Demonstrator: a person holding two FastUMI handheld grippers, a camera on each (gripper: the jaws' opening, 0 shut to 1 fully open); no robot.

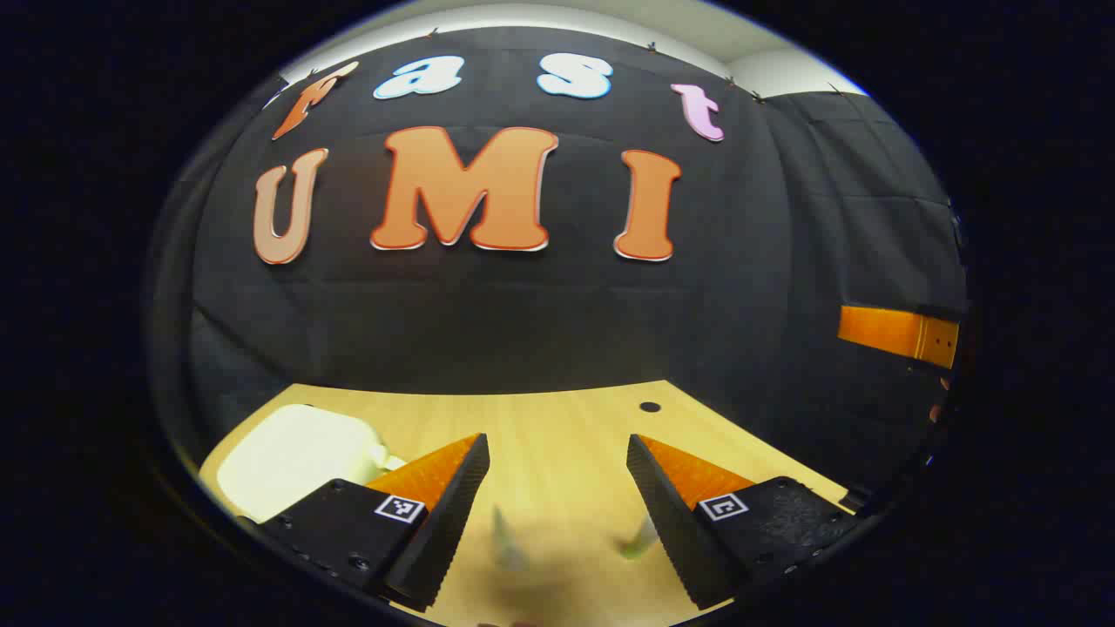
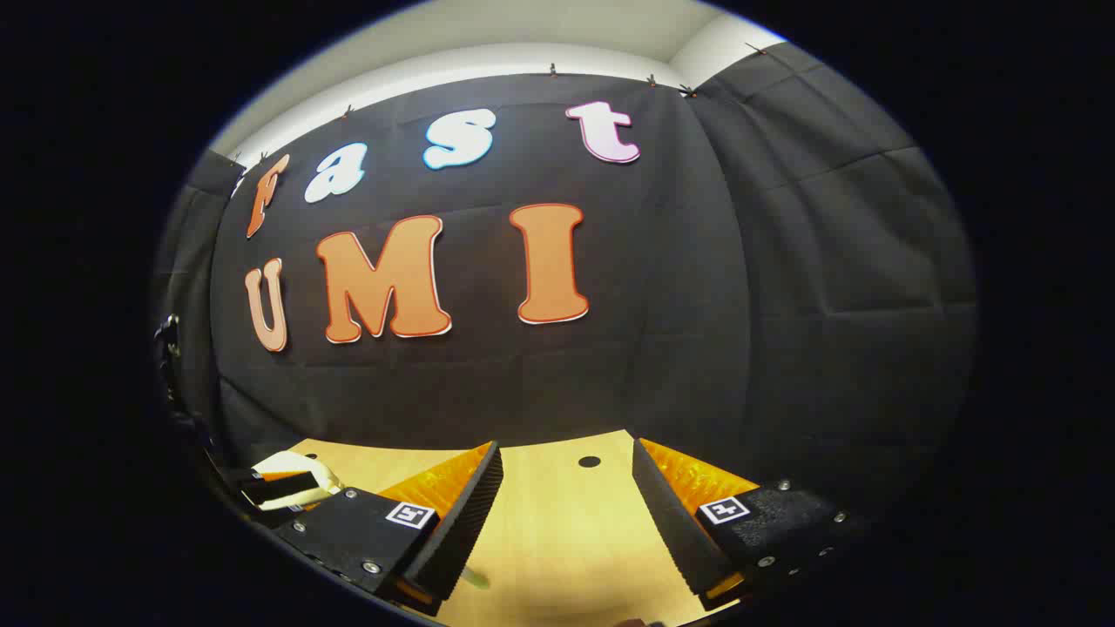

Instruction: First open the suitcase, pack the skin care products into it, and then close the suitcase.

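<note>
Above the wooden bench [image 1: 557,435], left claw [image 1: 557,488] and right claw [image 2: 566,496] hover spread and empty, apparently poised to start; the closed cream suitcase [image 1: 287,453] lies off left, two blurred skincare items [image 1: 640,540] below

A wooden table [image 1: 557,435] (one dark hole [image 1: 650,407]) meets black cloth wall [image 1: 523,322].
</note>
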